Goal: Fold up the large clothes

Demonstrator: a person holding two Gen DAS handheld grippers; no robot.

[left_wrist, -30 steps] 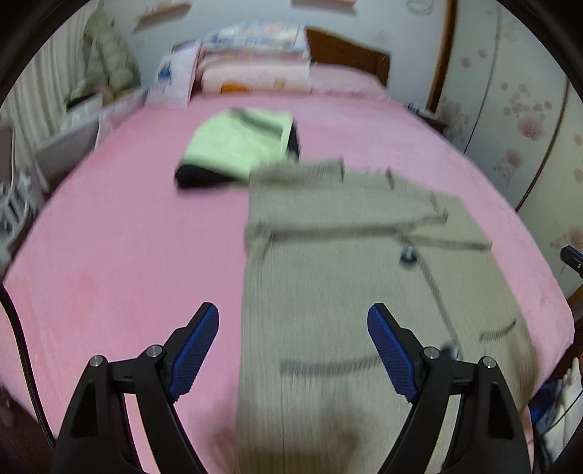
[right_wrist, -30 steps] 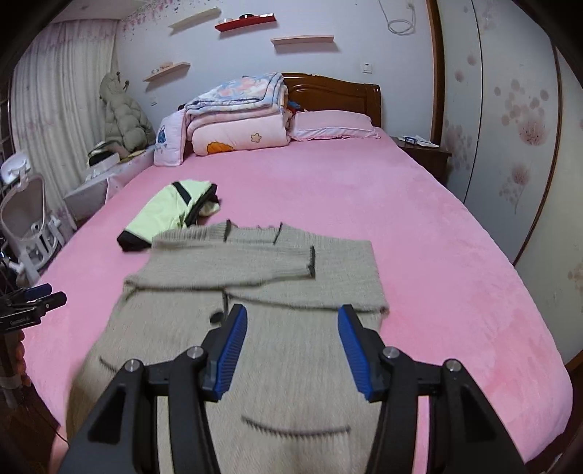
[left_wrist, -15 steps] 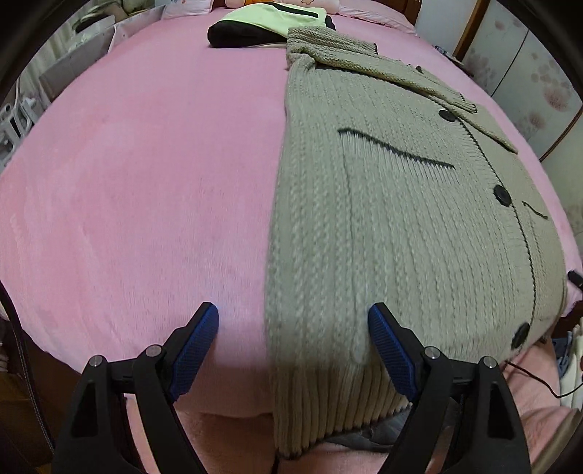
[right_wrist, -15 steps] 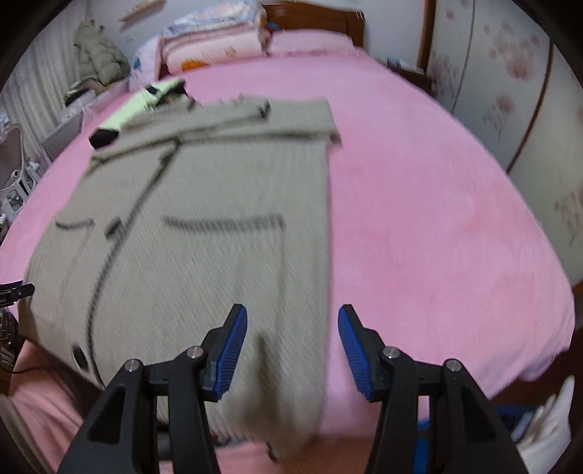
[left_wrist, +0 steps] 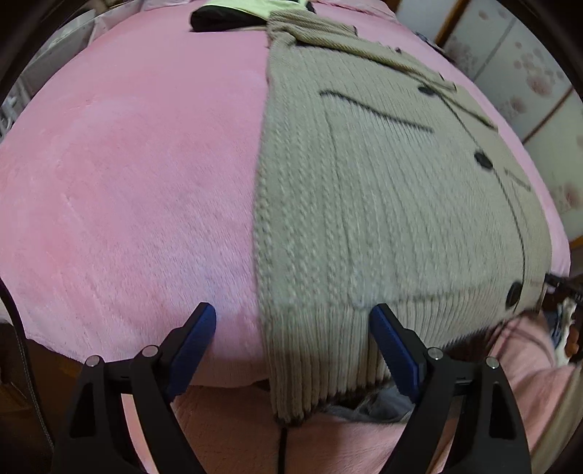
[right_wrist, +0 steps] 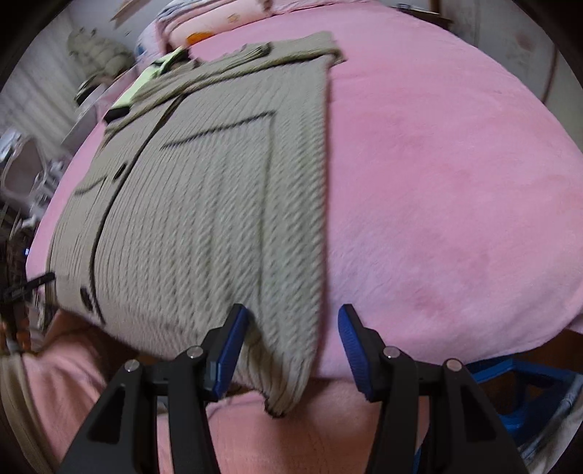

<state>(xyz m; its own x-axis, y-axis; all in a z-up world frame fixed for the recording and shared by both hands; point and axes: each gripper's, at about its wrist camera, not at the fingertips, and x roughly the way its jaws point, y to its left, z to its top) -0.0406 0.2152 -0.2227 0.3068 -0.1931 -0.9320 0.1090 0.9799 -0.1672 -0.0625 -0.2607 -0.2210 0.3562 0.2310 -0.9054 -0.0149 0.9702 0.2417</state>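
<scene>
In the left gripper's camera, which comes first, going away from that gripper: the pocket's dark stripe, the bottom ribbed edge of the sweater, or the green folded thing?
1. Ribbed edge, between the fingers.
2. Pocket stripe, farther up.
3. Green folded thing, top.

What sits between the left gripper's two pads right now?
In the left wrist view, the left gripper stands open over the cardigan: its hem corner and a strip of pink bedspread lie between the pads, neither pressing on the knit.
</scene>
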